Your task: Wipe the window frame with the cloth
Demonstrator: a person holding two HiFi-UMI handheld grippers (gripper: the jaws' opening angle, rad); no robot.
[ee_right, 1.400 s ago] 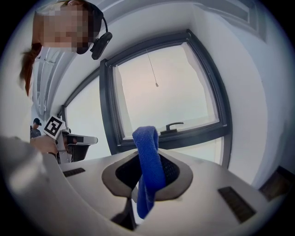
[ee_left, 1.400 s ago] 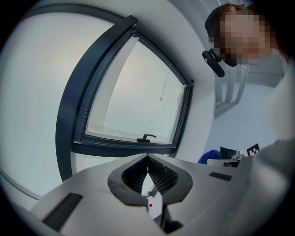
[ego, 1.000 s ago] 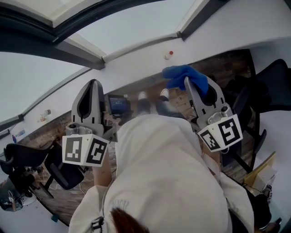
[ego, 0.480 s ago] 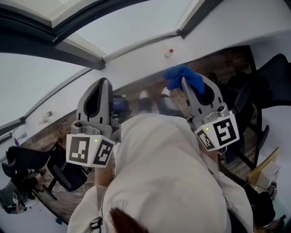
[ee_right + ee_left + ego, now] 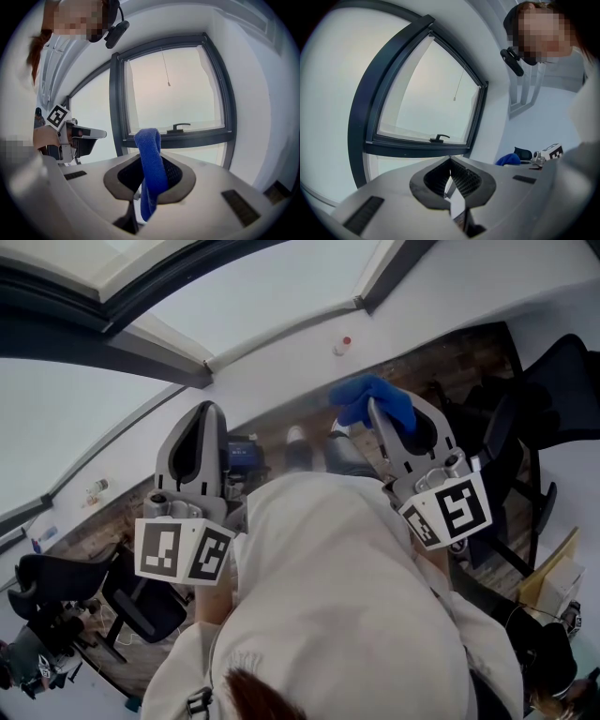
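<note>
Before window frame (image 5: 187, 137): right tool (image 5: 151, 165) pinching blue cloth (image 5: 149, 145), left tool (image 5: 451, 179) pressed together

Cloth (image 5: 149, 159) sat between the fingers of right gripper (image 5: 386, 420); left gripper (image 5: 200, 423) alongside to its left; window frame (image 5: 118, 103) ahead of both.

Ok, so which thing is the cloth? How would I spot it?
Find the big dark window frame, then the grey right gripper held up in front of it. The cloth is the fuzzy strip pinched between its jaws, looping up above them. Nothing else near it is bright blue.
</note>
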